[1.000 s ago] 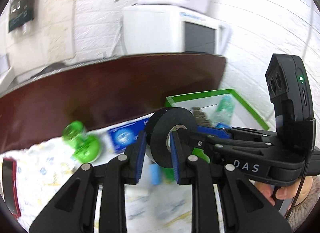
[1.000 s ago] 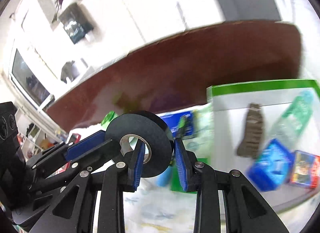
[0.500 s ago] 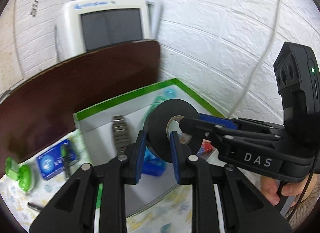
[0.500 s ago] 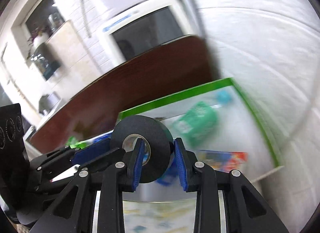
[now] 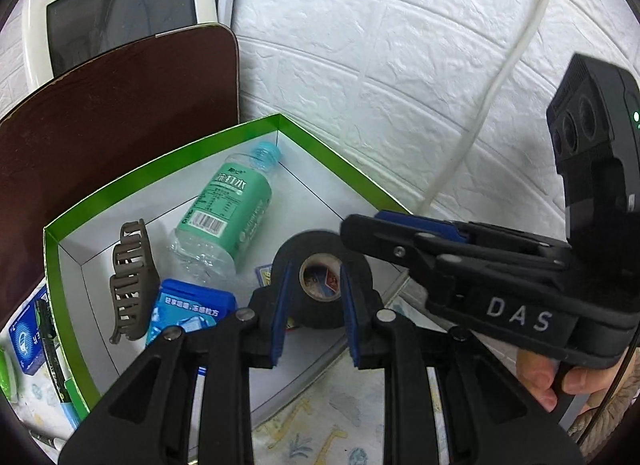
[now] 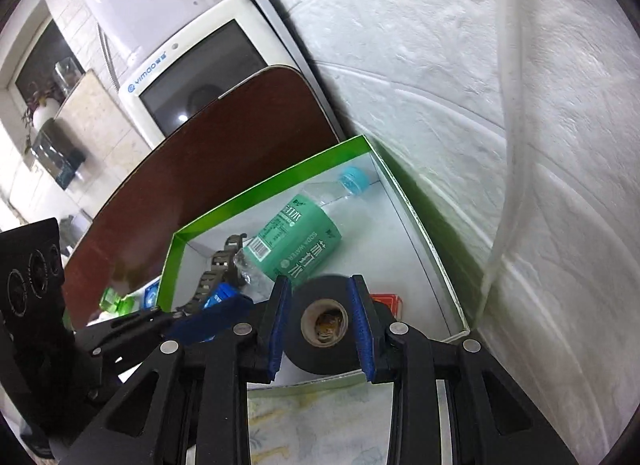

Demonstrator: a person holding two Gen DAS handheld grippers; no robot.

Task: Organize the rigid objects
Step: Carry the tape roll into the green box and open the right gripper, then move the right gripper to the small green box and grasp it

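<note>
Both of your hand-held grippers grip one black tape roll (image 5: pixel 320 285) above the near edge of a green-rimmed box (image 5: pixel 168 163). The left hand-held gripper (image 5: pixel 314 319) has narrow jaws through the roll's wall; the right hand-held gripper (image 6: pixel 320 329) clamps its flat sides. In the box lie a green-labelled bottle (image 5: pixel 228 217), a brown hair claw (image 5: pixel 130 281) and a blue packet (image 5: pixel 188 311).
</note>
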